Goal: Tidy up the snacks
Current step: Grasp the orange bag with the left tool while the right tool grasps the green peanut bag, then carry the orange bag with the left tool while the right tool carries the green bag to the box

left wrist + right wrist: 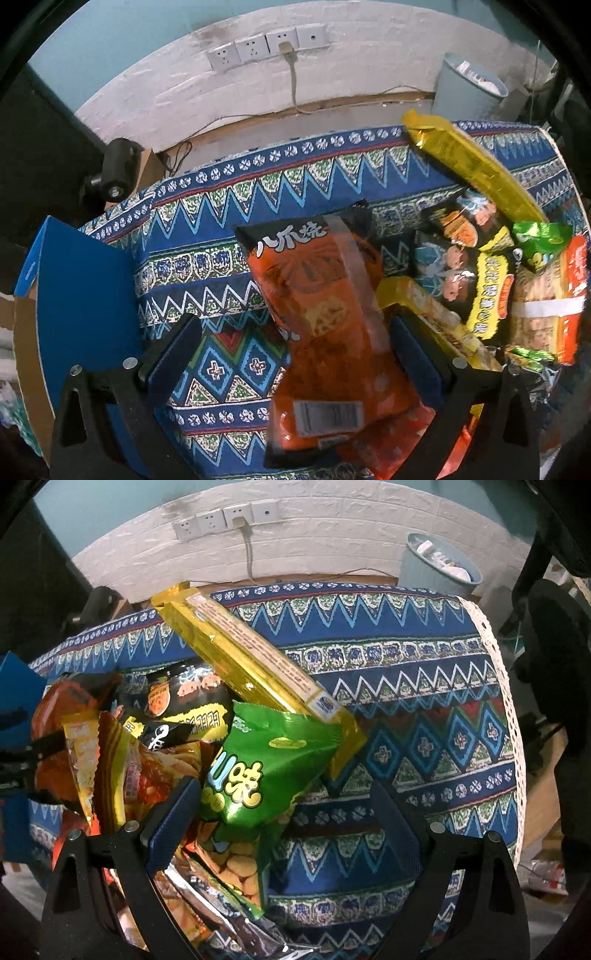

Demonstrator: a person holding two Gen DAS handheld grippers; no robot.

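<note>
My left gripper is open, its jaws wide on either side of an orange snack bag that lies on the patterned tablecloth. My right gripper is open around a green snack bag at the edge of a pile of snacks. A long yellow pack lies across the pile's far side; it also shows in the left wrist view. A black bag with yellow lettering and an orange-and-white cracker pack lie to the right of the orange bag.
A blue cardboard box stands at the table's left edge. A grey waste bin sits on the floor behind the table by the white brick wall with sockets. A black chair stands at the right.
</note>
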